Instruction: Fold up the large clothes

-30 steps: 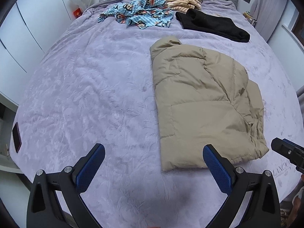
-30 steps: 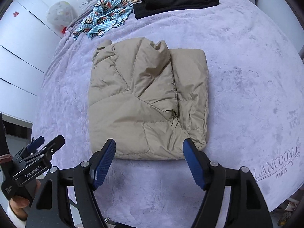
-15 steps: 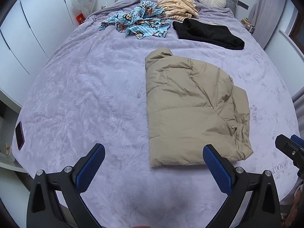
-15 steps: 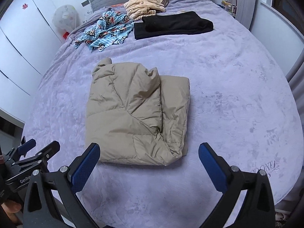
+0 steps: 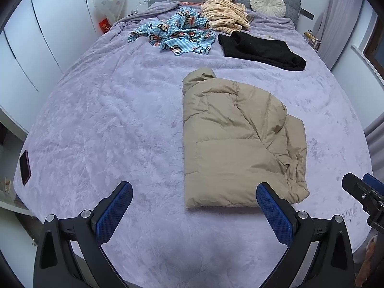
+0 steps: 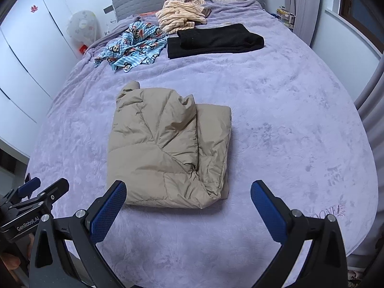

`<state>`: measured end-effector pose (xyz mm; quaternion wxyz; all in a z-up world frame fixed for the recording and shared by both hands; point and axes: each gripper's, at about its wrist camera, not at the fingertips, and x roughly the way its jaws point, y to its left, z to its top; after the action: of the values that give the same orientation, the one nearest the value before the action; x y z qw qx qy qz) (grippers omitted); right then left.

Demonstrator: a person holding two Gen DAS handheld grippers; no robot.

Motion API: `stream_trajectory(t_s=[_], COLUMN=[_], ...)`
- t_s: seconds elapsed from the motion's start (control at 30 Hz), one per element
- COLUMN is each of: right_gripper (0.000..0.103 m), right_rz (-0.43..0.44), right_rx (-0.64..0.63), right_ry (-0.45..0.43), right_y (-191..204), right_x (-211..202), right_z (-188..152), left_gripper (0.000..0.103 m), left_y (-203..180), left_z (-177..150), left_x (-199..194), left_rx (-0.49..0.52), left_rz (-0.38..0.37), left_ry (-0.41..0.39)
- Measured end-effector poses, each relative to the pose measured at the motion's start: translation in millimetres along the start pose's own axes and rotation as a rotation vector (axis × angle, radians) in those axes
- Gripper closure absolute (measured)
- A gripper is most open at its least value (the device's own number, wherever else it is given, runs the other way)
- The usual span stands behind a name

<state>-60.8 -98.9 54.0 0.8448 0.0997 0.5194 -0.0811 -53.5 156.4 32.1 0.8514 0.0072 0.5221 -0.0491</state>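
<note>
A beige puffer jacket [image 5: 235, 141] lies folded into a rough rectangle on the purple bed cover [image 5: 108, 120]; it also shows in the right wrist view [image 6: 168, 148]. My left gripper [image 5: 194, 208] is open and empty, held above the bed's near edge, with the jacket's near hem just beyond its right finger. My right gripper [image 6: 188, 204] is open and empty, held back from the jacket's near edge. Each gripper shows at the edge of the other's view.
At the far end lie a blue cartoon-print garment [image 5: 177, 36], a folded black garment [image 5: 261, 50] and a striped cream garment [image 5: 225, 14], with a round cushion [image 5: 267, 3] by the headboard. A phone [image 5: 24, 166] lies at the bed's left edge. White wardrobes stand left.
Both grippers have pulled back from the jacket and risen, so more of the bed shows. The right gripper's jaws have opened wider. The jacket has stayed in place.
</note>
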Motion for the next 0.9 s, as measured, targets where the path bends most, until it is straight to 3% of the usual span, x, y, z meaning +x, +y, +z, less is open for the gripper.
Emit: stream_trajectory(t_s=[0.9], right_gripper=[0.0], right_rz=[-0.001], right_rx=[-0.001], right_ry=[-0.006], right_y=[4.3], right_x=[-3.6], right_z=[-3.5], left_gripper=[0.0], left_y=[5.0], left_z=[-2.9], left_x=[-7.8], left_rx=[-0.005], left_rz=[0.021], left_ry=[-0.006])
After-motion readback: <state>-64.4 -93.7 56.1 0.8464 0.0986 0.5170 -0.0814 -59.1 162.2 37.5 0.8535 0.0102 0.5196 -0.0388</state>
